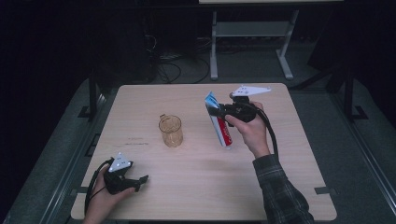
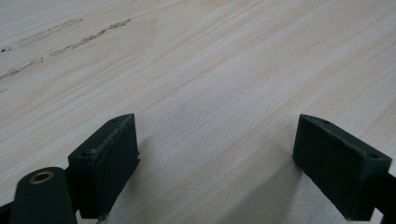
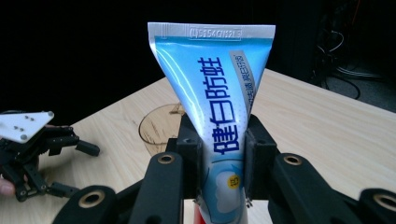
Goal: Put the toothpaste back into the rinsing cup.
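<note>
1. Your right gripper (image 3: 223,163) is clamped on the toothpaste tube (image 3: 217,98) — both pads press flat against its sides, just above the red end near the cap.
2. In the right gripper view the tube stands upright between the jaws, crimped flat end on top, blue printed face toward the camera.
3. From the high view, your right gripper (image 1: 219,111) holds the tube (image 1: 218,122) clear of the bench (image 1: 196,186); the tube hangs tilted, crimped end up and away from you, red cap end down toward you.
4. Your right hand (image 1: 250,127) wraps the gripper body, with the grey plate on top and the cable trailing back along your checked sleeve (image 1: 280,191).
5. Just beyond the held tube, to its left in the high view, stands the amber plastic cup (image 1: 170,130) — upright, open mouth up, apart from the tube.
6. Well off past the cup, your left gripper (image 1: 137,181) sits low at the bench's near left corner, jaws spread wide with only bare wood between them.
7. The left gripper view confirms it: two black pads (image 2: 112,163) well apart, wood grain between.
</note>
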`<state>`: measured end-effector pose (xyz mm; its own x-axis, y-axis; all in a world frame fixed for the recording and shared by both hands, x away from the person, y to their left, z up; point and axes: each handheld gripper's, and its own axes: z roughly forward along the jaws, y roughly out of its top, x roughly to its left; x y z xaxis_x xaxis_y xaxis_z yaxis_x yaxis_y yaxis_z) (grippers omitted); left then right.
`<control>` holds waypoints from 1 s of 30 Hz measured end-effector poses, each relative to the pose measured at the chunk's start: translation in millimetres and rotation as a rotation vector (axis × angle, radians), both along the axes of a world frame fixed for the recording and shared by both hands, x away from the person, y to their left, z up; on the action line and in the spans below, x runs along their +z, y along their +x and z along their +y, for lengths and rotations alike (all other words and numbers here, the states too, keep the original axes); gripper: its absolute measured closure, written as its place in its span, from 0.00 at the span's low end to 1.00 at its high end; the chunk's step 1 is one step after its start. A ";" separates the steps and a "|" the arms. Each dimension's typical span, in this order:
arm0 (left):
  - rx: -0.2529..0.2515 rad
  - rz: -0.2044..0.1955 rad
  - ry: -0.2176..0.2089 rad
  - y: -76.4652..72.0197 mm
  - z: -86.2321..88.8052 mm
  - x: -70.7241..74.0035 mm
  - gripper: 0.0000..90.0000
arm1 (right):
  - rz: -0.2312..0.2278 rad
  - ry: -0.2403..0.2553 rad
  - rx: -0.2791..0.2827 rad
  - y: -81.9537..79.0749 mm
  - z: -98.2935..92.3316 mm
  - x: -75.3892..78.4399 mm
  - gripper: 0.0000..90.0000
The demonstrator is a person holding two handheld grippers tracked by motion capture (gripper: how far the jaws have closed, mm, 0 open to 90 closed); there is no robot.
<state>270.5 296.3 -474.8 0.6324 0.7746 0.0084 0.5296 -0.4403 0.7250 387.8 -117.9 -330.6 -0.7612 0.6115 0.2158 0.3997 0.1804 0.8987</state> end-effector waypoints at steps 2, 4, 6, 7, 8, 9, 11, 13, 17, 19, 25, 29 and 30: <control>-0.001 0.002 0.001 0.0 0.1 0.1 0.15 | -0.001 -0.001 0.003 2.8 3.5 2.4 0.80; -0.002 0.002 0.001 0.0 0.0 0.1 0.14 | -0.006 0.000 0.006 5.6 7.2 4.7 0.80; -0.003 0.002 0.000 0.0 0.0 0.1 0.14 | -0.009 0.000 0.010 8.4 11.6 7.6 0.80; -0.003 0.002 0.000 0.0 0.0 0.1 0.15 | -0.009 0.000 0.010 8.4 11.6 7.6 0.80; -0.003 0.002 0.001 0.0 0.0 0.2 0.15 | -0.009 0.001 0.012 9.5 13.1 8.5 0.80; -0.004 0.002 0.001 0.0 0.0 0.2 0.14 | -0.015 0.000 0.020 13.2 17.8 11.1 0.80; -0.004 0.002 0.000 -0.1 0.0 0.1 0.14 | -0.014 -0.005 0.021 14.2 19.4 12.1 0.80; -0.006 0.001 -0.001 -0.1 -0.1 0.0 0.15 | -0.023 -0.007 0.027 19.4 27.1 15.6 0.80; -0.006 0.000 0.000 -0.1 -0.1 0.0 0.14 | -0.026 0.002 0.036 25.0 36.3 19.7 0.80; -0.007 0.000 0.001 -0.1 -0.1 0.0 0.15 | -0.026 0.009 0.042 27.9 41.1 21.6 0.80; -0.007 0.002 -0.001 -0.2 -0.3 0.0 0.14 | -0.032 0.014 0.054 36.4 54.8 28.0 0.80; -0.009 0.002 -0.001 0.1 -0.5 0.0 0.14 | -0.037 0.011 0.059 41.6 63.9 30.1 0.80; -0.010 0.002 -0.002 0.1 -0.5 0.0 0.14 | -0.037 0.010 0.062 42.7 65.5 30.4 0.80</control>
<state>270.7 295.7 -474.8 0.6398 0.7685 0.0057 0.5272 -0.4442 0.7244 430.4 -52.4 -300.2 -0.8052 0.5609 0.1927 0.3547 0.1951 0.9144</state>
